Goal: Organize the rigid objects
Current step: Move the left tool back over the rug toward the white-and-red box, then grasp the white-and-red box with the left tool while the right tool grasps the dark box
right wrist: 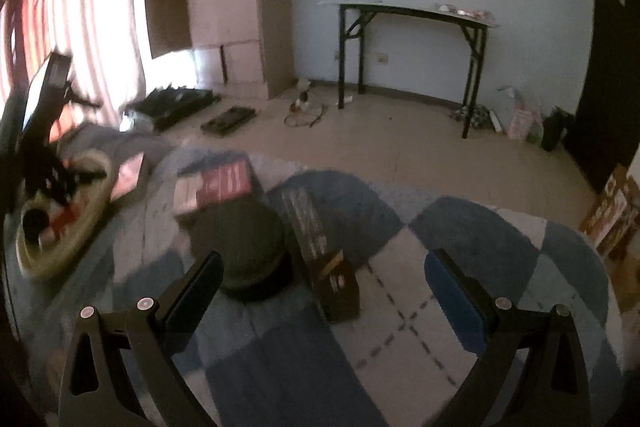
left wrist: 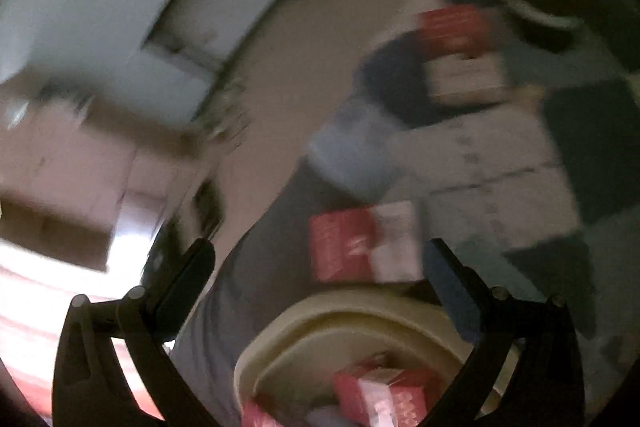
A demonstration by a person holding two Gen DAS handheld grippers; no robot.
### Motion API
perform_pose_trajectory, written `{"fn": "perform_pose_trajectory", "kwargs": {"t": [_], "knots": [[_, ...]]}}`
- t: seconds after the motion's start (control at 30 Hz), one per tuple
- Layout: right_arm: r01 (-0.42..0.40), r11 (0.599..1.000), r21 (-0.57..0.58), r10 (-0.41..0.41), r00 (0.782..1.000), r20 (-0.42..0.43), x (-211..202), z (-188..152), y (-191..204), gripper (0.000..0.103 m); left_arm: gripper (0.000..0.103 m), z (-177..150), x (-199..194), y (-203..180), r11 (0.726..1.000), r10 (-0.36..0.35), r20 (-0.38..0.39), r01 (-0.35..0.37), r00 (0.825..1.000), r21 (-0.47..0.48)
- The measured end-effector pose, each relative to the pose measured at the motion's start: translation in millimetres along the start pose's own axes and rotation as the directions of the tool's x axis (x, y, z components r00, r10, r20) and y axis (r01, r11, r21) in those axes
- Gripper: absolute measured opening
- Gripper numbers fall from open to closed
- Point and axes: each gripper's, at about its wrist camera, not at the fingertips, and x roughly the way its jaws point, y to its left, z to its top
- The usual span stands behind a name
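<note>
Collecting boxes into the cream basket (left wrist: 304,331) is judged under way. Left gripper (left wrist: 320,291) is held released above it, right gripper (right wrist: 324,291) spread empty. Next, the dark carton (right wrist: 320,247) (lying on the quilt (right wrist: 400,327)) must be straddled.

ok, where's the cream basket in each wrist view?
Left wrist: cream basket at bottom centre, between the open left gripper fingers, red boxes inside.
Right wrist: basket at the left edge, on the bed.
Shared landmark: blue and white checked blanket.
</note>
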Motion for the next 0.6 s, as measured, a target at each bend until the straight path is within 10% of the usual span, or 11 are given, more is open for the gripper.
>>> {"fn": "perform_pose_trajectory", "kwargs": {"t": [0.1,0.27,0.37,0.6], "knots": [[-0.026,0.999,-0.031,0.026,0.999,-0.022,-2.8,-9.8,-1.3,0.103,0.103,1.7,8.7,11.2,0.987,-0.16,0.029,0.16,0.987,-0.026],[-0.066,0.996,-0.052,0.066,0.998,-0.011,-3.8,-12.2,-3.9,0.103,0.103,-2.1,41.6,24.4,0.968,-0.225,-0.003,0.223,0.974,-0.117],[-0.068,0.994,-0.081,0.068,0.998,-0.007,0.9,-10.9,-3.8,0.103,0.103,-10.5,58.9,30.8,0.926,-0.343,-0.009,0.337,0.939,-0.169],[-0.091,0.992,-0.082,0.089,0.995,-0.035,13.9,-5.4,-10.5,0.102,0.103,-9.6,76.6,23.2,0.924,-0.36,-0.014,0.354,0.933,-0.147]]}}
